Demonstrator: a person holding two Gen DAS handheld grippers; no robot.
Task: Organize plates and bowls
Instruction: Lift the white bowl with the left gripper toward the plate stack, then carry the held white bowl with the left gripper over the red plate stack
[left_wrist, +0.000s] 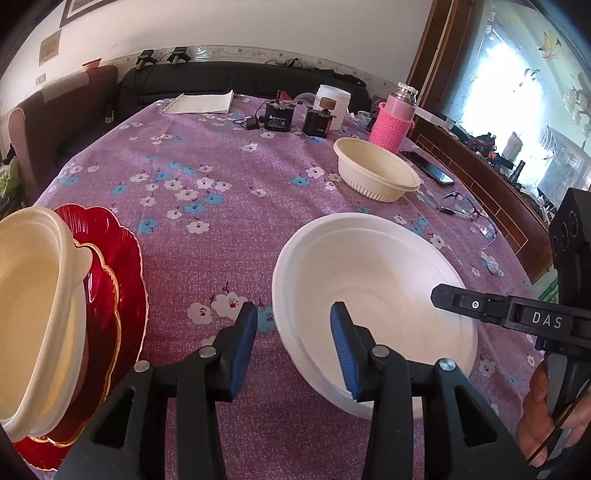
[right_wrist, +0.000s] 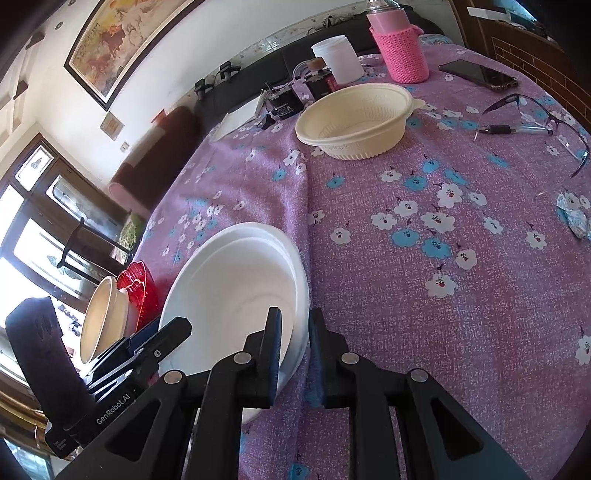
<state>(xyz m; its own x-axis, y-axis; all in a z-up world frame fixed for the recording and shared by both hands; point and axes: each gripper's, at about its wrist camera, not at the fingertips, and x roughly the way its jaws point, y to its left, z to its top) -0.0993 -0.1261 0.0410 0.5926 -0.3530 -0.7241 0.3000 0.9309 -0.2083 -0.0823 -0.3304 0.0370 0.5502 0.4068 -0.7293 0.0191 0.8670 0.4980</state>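
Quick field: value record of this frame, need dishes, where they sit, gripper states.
surface: purple floral tablecloth
white bowls: nested stack, near centre
cream bowl: alone, far side, by pink bottle
red plates: stacked at left, cream bowls on top
left gripper: open, pads astride near rim of white bowls, not pressing
right gripper: shut on white bowls' rim
clutter: glasses, phone

left black two-finger gripper with blue pads (left_wrist: 293, 347): angled downward, jaws parted, nothing pressed between pads. right black two-finger gripper (right_wrist: 295, 354): angled downward, jaws nearly closed, clamped on a thin white rim. bare hand (left_wrist: 546, 417) wrapped round right handle.
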